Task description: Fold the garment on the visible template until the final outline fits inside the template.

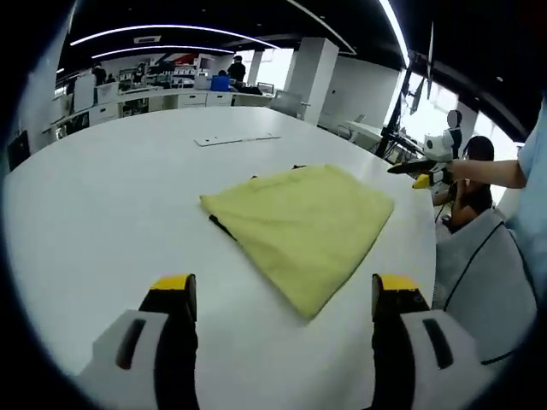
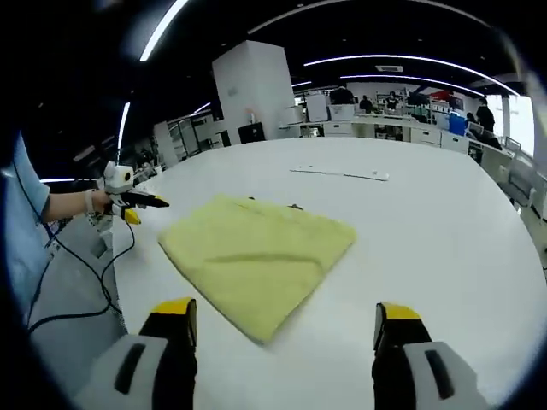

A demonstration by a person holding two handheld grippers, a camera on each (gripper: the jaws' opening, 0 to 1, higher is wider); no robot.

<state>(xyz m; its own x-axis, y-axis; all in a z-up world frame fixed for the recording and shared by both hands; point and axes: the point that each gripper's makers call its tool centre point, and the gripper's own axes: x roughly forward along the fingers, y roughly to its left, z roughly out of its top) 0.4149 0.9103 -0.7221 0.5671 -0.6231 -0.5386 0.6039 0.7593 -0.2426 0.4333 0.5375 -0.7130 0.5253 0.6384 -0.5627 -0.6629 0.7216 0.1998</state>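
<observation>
Yellow fabric garment (image 1: 305, 229), folded into a flat, roughly four-sided shape, lay on the white round bench (image 1: 102, 213), ahead of both grippers and touching neither. In the left gripper view a thin dark edge showed from under its near-left and far sides. In the right gripper view the same garment (image 2: 256, 256) lay toward the bench's (image 2: 444, 231) left edge, with a soft crease across its top.

Left gripper (image 1: 282, 295) hung above the bench, its yellow-tipped jaws spread wide with nothing between them. Right gripper (image 2: 282, 320) was likewise held with jaws wide apart and empty.

A flat white strip (image 1: 237, 138) lay on the bench beyond the garment, well apart from it. A person's arm in a light blue sleeve (image 2: 21, 213) reached in at the bench's edge.
</observation>
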